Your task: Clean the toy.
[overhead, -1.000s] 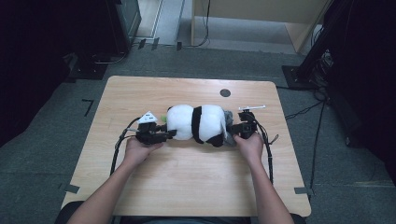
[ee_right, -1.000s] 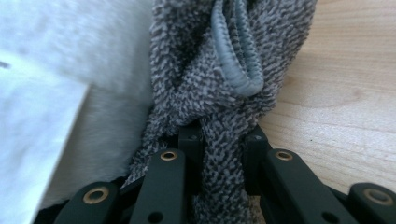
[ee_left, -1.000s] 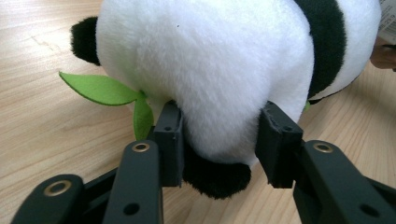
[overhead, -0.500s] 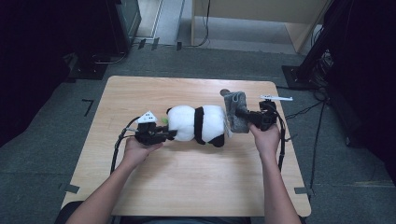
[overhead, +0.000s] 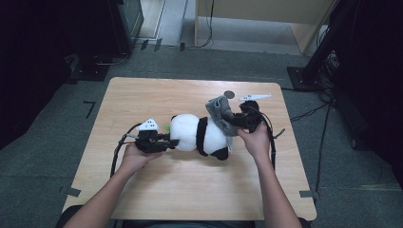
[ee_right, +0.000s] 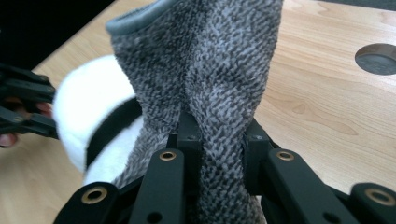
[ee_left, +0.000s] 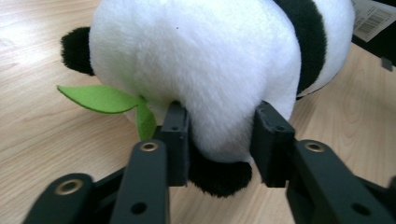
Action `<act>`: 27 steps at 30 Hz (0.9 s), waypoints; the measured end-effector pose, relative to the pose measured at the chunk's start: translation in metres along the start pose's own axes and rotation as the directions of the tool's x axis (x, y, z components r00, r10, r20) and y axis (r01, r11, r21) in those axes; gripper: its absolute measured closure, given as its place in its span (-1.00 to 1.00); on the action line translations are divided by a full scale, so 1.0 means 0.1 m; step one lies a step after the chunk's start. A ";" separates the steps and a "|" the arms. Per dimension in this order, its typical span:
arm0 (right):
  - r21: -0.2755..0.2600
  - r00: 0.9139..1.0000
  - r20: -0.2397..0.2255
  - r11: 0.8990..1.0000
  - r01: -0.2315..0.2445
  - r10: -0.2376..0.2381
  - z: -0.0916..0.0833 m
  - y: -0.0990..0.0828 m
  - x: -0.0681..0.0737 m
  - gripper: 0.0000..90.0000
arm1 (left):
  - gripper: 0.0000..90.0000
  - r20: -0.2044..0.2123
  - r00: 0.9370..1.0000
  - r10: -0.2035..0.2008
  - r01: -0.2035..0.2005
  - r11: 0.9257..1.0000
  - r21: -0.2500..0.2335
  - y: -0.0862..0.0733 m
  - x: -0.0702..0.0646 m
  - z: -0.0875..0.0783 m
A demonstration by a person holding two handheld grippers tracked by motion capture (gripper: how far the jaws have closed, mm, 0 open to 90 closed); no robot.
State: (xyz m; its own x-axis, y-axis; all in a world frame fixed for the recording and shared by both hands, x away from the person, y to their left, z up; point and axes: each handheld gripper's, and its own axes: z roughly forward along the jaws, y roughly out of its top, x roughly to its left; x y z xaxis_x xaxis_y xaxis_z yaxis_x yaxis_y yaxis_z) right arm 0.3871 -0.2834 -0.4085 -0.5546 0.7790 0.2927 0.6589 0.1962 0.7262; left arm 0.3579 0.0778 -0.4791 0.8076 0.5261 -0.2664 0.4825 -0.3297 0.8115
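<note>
- The work in hand looks like pulling a grey knitted sock [overhead: 219,110] off a stuffed panda [overhead: 197,135]; I judge it mostly done, since the sock stands raised above the panda's right end and only its lower part seems caught on the toy.
- What is left, by my reading: draw the sock fully clear of the panda, then set both things down.
- The panda lies on its side near the middle of the table [overhead: 157,95], its long axis running roughly from 9 o'clock to 3 o'clock in the high view, tilting slightly toward 4 o'clock at the right end.
- One rounded white end points to 9 o'clock, toward the left hand-held gripper [overhead: 166,142]; a black band circles its middle and a black paw sticks out toward 5 o'clock.
- A green felt leaf [ee_left: 105,99] juts from the panda beside the left jaws.
- The left hand-held gripper [ee_left: 223,140] pinches the white plush, which bulges between its jaws; these jaws have just been easing apart a little, yet the plush stays between them.
- The right hand-held gripper [ee_right: 219,140] is pressed together on a fold of the sock, whose cuff [ee_right: 140,18] stands up toward 12 o'clock in its own view.
- A round dark hole [overhead: 229,94] in the table sits at 12 o'clock from the sock.
</note>
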 end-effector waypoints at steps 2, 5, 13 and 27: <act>0.014 1.000 0.020 1.000 0.006 -0.006 0.03 0.01 -0.01 0.72 | 0.14 -0.006 1.000 0.016 -0.016 1.000 -0.007 0.00 0.00 -0.01; 0.013 1.000 0.020 1.000 -0.010 0.009 0.06 0.01 -0.06 0.72 | -0.06 -0.019 0.997 0.073 -0.073 0.997 -0.010 -0.01 0.00 -0.04; 0.034 0.999 0.010 0.999 -0.039 0.038 0.15 0.07 -0.16 0.72 | -0.18 -0.010 0.994 0.110 -0.111 0.993 -0.044 -0.05 0.07 -0.13; 0.061 0.996 -0.004 0.994 -0.093 0.093 0.32 0.22 -0.32 0.72 | -0.22 -0.015 0.991 0.133 -0.133 0.990 -0.045 -0.11 0.11 -0.01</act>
State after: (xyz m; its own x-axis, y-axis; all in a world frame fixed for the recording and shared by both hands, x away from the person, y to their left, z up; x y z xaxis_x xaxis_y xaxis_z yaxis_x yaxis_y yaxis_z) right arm 0.4358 -0.2851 -0.4214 -0.4927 0.7914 0.3618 0.7374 0.1590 0.6565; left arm 0.3615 0.0883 -0.4901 0.8591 0.4899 -0.1485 0.3550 -0.3612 0.8622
